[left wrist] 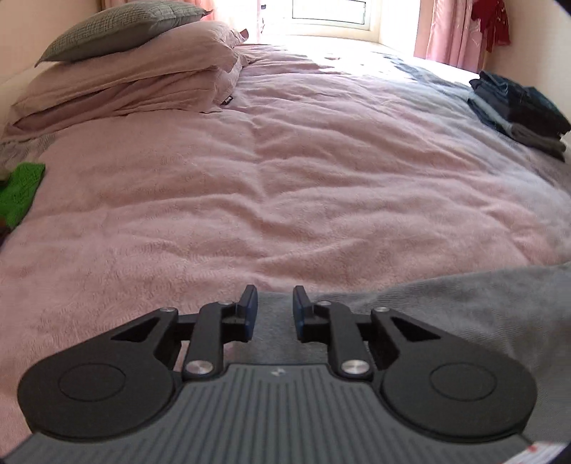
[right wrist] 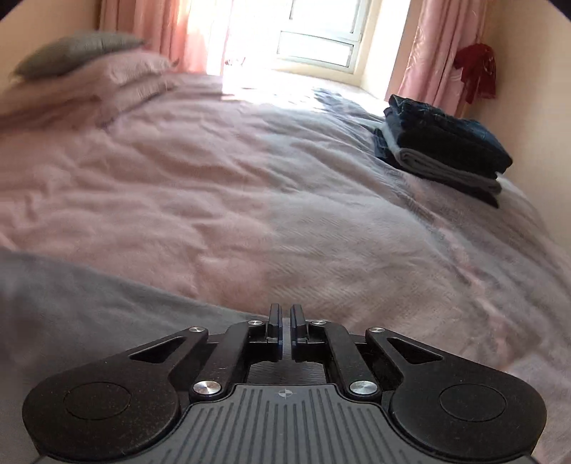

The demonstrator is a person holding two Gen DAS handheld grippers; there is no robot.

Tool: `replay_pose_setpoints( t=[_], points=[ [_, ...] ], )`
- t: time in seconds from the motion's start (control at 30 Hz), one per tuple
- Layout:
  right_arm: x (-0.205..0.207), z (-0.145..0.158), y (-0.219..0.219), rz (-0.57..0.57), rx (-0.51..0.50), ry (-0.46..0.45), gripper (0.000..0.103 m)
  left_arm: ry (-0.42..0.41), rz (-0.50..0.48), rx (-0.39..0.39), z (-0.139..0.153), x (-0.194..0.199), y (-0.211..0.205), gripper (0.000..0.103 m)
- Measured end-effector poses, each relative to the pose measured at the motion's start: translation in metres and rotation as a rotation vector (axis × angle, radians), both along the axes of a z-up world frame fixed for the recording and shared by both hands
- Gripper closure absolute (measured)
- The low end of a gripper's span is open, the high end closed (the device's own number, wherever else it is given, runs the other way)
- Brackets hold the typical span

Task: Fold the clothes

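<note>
A soft grey garment [left wrist: 464, 307] lies bunched at the near edge of the bed, directly beneath and just right of the left gripper [left wrist: 274, 310], whose jaws stand slightly apart with grey cloth visible in the gap behind them but no pad pressing on it. In the right wrist view the same grey fabric [right wrist: 89, 314] spreads to the left of the right gripper [right wrist: 285, 332], whose jaws are shut; whether a fold of cloth is pinched between them cannot be told, since only a thin dark slit shows. With one gripper at each side of the garment, the piece seems to be between handling steps, most likely being spread or repositioned for a fold.

The cloth looks like a brushed knit or fleece, matte and limp, falling in broad rounded folds. Ahead of both sets of jaws stretches a pink bedspread [left wrist: 285, 178], fuzzy and rumpled. Far ahead and to the right sits a neat stack of folded clothes [right wrist: 442, 150], dark denim over grey layers, apparently set aside as finished work. Far ahead to the left, pink pillows [left wrist: 142, 78] are piled under a grey checked cushion [left wrist: 117, 25]. A bright green cloth [left wrist: 19, 192] lies at the bed's left edge.
</note>
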State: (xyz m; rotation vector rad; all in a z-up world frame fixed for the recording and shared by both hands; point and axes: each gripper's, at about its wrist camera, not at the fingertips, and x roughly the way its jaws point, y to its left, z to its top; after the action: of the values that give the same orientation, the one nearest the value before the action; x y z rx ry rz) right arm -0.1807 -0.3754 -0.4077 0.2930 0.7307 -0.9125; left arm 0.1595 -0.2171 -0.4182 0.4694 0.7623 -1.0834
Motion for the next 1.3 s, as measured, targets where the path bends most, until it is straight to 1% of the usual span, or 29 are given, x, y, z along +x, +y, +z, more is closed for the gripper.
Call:
replay_pose_setpoints(
  t=[0.03, 0.07, 0.1, 0.13, 0.17, 0.2, 0.23, 0.3, 0.37, 0.4, 0.47, 0.5, 0.53, 0.6, 0.73, 0.83, 0.93, 0.97, 1.0, 1.03, 1.1, 1.13, 1.17, 1.2, 1.23, 1.3],
  points=[
    [0.002, 0.005, 0.008, 0.024, 0.037, -0.046, 0.103, 0.005, -0.017, 0.003, 0.004, -0.008, 0.002, 0.087],
    [0.006, 0.006, 0.017, 0.059, 0.06, -0.054, 0.102, -0.008, -0.044, 0.01, 0.005, -0.02, 0.005, 0.087],
    [0.01, 0.003, 0.025, 0.084, 0.07, -0.033, 0.102, -0.021, -0.072, 0.029, 0.003, -0.03, 0.006, 0.085],
    [0.012, -0.002, 0.032, 0.095, 0.075, 0.011, 0.102, -0.027, -0.09, 0.078, -0.002, -0.041, 0.008, 0.082],
    [0.01, -0.012, 0.039, 0.097, 0.082, 0.067, 0.102, -0.027, -0.085, 0.132, -0.009, -0.048, 0.009, 0.082],
    [0.004, -0.023, 0.042, 0.078, 0.106, 0.128, 0.102, -0.028, -0.06, 0.183, -0.015, -0.051, 0.014, 0.082],
    [-0.006, -0.03, 0.043, 0.054, 0.135, 0.146, 0.102, -0.022, -0.033, 0.211, -0.017, -0.053, 0.02, 0.082],
    [-0.033, -0.026, 0.047, 0.018, 0.178, 0.076, 0.102, -0.014, 0.0, 0.245, -0.012, -0.059, 0.031, 0.082],
    [-0.048, -0.02, 0.049, 0.009, 0.238, 0.063, 0.102, -0.005, 0.022, 0.291, -0.005, -0.064, 0.037, 0.082],
    [-0.051, -0.015, 0.051, 0.002, 0.245, 0.072, 0.102, 0.003, 0.033, 0.306, -0.001, -0.066, 0.039, 0.082],
    [-0.054, -0.009, 0.055, -0.009, 0.246, 0.119, 0.102, 0.019, 0.05, 0.343, 0.004, -0.069, 0.041, 0.081],
    [-0.057, -0.006, 0.056, -0.011, 0.253, 0.122, 0.102, 0.028, 0.058, 0.35, 0.008, -0.07, 0.042, 0.08],
    [-0.062, -0.004, 0.058, -0.02, 0.258, 0.114, 0.101, 0.038, 0.062, 0.352, 0.01, -0.07, 0.042, 0.079],
    [-0.068, 0.0, 0.058, -0.042, 0.279, 0.087, 0.101, 0.048, 0.065, 0.354, 0.014, -0.073, 0.042, 0.078],
    [-0.077, 0.006, 0.053, -0.076, 0.287, 0.062, 0.101, 0.041, 0.056, 0.333, 0.025, -0.08, 0.037, 0.078],
    [-0.084, 0.009, 0.048, -0.101, 0.283, 0.048, 0.101, 0.051, 0.017, 0.275, 0.033, -0.088, 0.026, 0.079],
    [-0.096, 0.007, 0.037, -0.149, 0.31, 0.001, 0.1, 0.062, -0.072, 0.178, 0.036, -0.103, 0.008, 0.079],
    [-0.101, 0.006, 0.033, -0.173, 0.328, -0.024, 0.097, 0.055, -0.114, 0.135, 0.035, -0.11, -0.001, 0.079],
    [-0.107, 0.004, 0.028, -0.202, 0.347, -0.05, 0.089, 0.042, -0.15, 0.105, 0.033, -0.117, -0.01, 0.079],
    [-0.113, 0.003, 0.024, -0.225, 0.364, -0.076, 0.073, 0.027, -0.184, 0.08, 0.03, -0.123, -0.019, 0.079],
    [-0.126, 0.001, 0.015, -0.273, 0.39, -0.15, 0.059, 0.004, -0.234, 0.059, 0.023, -0.134, -0.036, 0.079],
    [-0.131, 0.0, 0.012, -0.287, 0.4, -0.178, 0.059, -0.006, -0.257, 0.058, 0.014, -0.139, -0.044, 0.079],
    [-0.135, 0.0, 0.009, -0.297, 0.413, -0.199, 0.059, -0.008, -0.265, 0.077, 0.005, -0.142, -0.051, 0.079],
    [-0.139, -0.002, 0.007, -0.301, 0.425, -0.215, 0.059, -0.007, -0.268, 0.119, -0.008, -0.144, -0.059, 0.078],
    [-0.141, -0.003, 0.005, -0.305, 0.436, -0.229, 0.059, -0.015, -0.271, 0.14, -0.021, -0.145, -0.063, 0.078],
    [-0.144, -0.006, 0.003, -0.305, 0.452, -0.244, 0.059, -0.047, -0.281, 0.135, -0.03, -0.15, -0.063, 0.078]
  ],
)
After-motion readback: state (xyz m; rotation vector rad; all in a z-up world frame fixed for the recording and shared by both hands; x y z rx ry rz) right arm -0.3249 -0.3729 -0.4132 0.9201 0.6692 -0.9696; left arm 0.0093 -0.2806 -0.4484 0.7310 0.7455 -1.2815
